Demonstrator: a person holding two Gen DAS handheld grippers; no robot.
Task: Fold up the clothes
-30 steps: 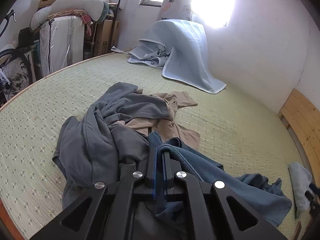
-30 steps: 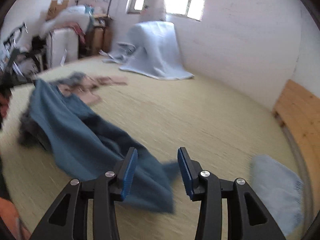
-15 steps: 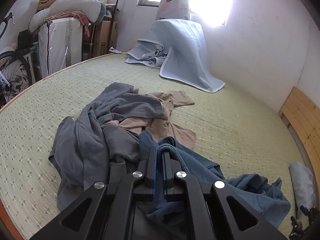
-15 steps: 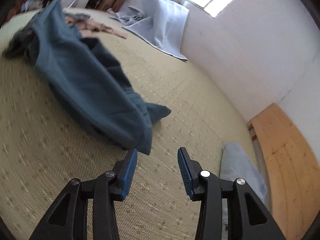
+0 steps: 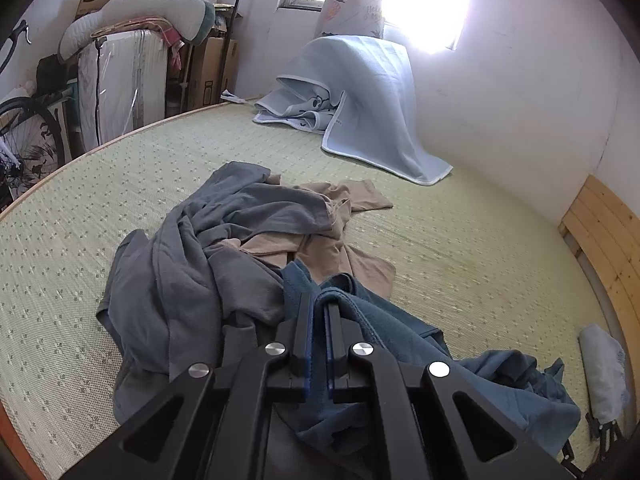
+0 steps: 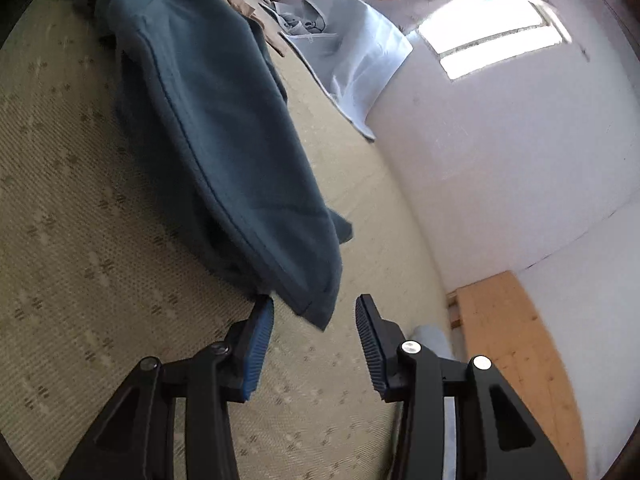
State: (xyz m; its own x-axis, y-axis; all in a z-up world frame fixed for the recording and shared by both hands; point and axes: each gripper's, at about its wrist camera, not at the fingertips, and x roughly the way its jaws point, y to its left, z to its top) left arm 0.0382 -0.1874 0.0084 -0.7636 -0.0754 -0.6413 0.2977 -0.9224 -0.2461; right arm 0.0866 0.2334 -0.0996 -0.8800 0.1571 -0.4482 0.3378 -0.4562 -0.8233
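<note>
Two fingers of left gripper (image 5: 316,308) pinch blue garment (image 5: 420,356), angled down.

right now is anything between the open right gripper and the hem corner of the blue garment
Nothing visible. The right gripper is open, and the blue garment hangs its corner just ahead of the pads over bare mat.

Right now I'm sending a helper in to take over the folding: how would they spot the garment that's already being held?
Start at the green woven mat and find the heap of clothes in its middle. At the heap's near edge lies the teal-blue garment, one fold pinched in the shut left gripper. The grey garment and the tan garment beside it lie loose; only the teal one is gripped.
</note>
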